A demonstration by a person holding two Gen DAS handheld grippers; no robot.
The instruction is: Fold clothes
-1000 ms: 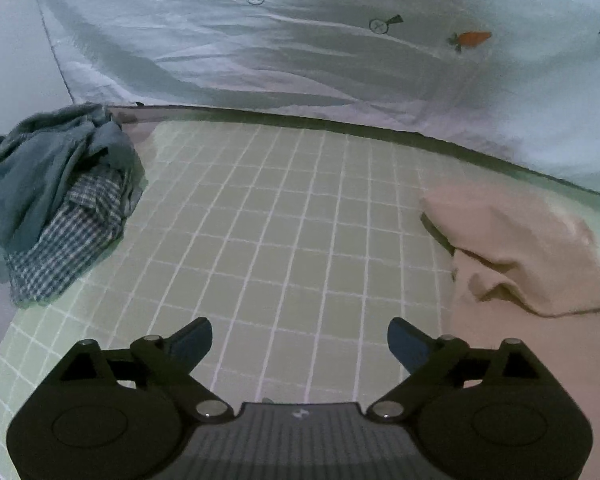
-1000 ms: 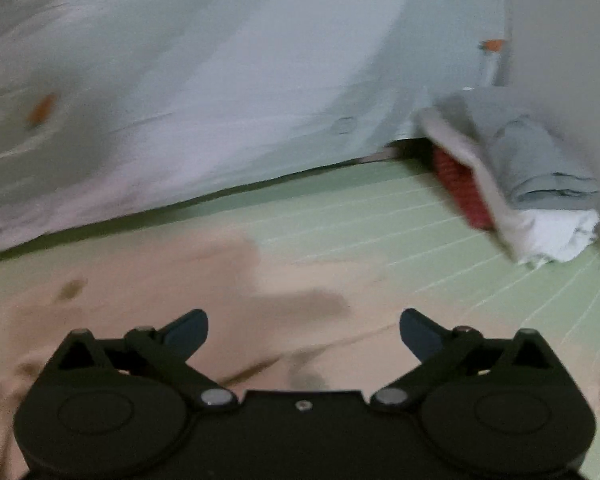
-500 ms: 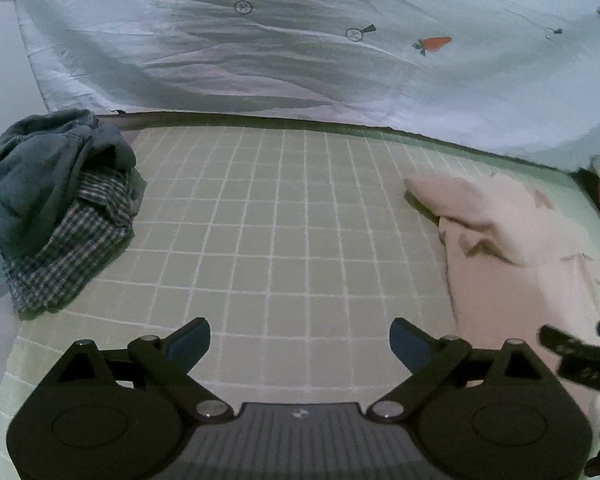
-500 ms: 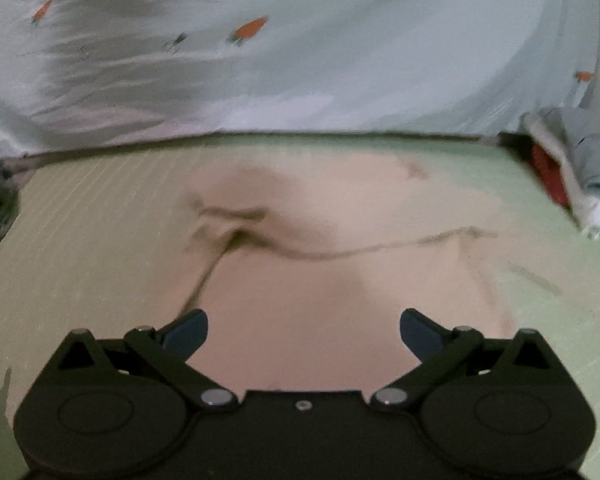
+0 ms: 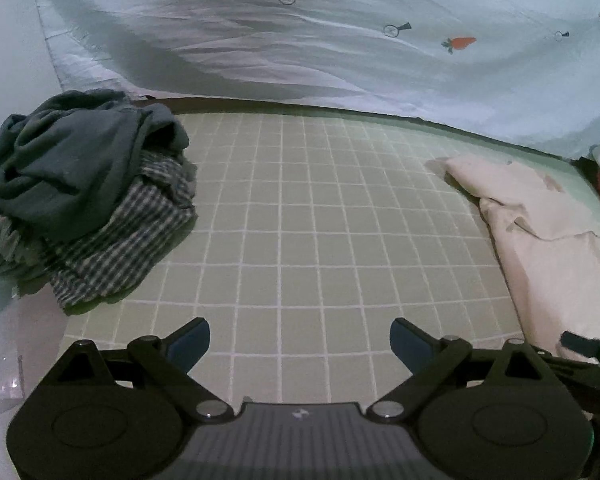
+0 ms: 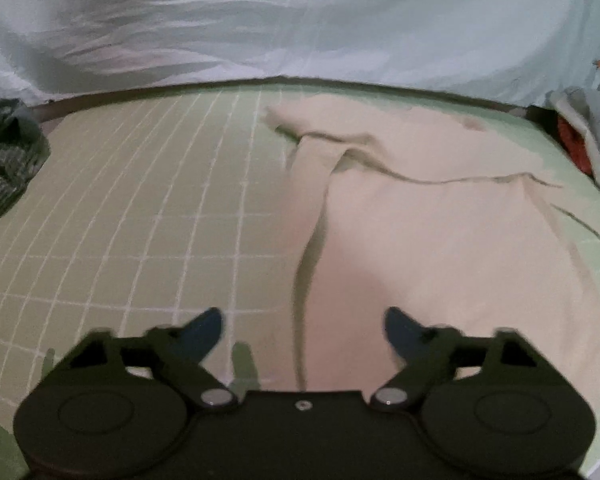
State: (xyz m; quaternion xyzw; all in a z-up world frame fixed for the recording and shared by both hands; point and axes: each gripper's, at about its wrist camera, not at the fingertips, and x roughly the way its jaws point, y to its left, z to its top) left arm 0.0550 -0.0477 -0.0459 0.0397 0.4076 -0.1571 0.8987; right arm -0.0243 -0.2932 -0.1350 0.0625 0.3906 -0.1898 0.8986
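A pale peach garment (image 6: pixel 440 220) lies spread on the green gridded mat (image 6: pixel 140 220), its left edge folded in a long crease. My right gripper (image 6: pixel 303 326) hovers over that near left edge; its jaws are closing, with the cloth's edge below them and not pinched. In the left wrist view the same garment (image 5: pixel 540 232) lies at the right, and my left gripper (image 5: pixel 299 338) stands open over bare mat (image 5: pixel 300 220) with nothing between its fingers. The tip of the right gripper (image 5: pixel 588 346) shows at the right edge there.
A heap of unfolded clothes (image 5: pixel 80 200), dark teal over a checked shirt, sits at the mat's left. A stack of folded items (image 6: pixel 588 136) in grey, white and red rests at the far right. A pale sheet with carrot prints (image 5: pixel 340 40) hangs behind.
Both views have swung left across the mat. The right gripper now sits at the peach garment's near left edge and its jaws have narrowed. The left gripper stays open.
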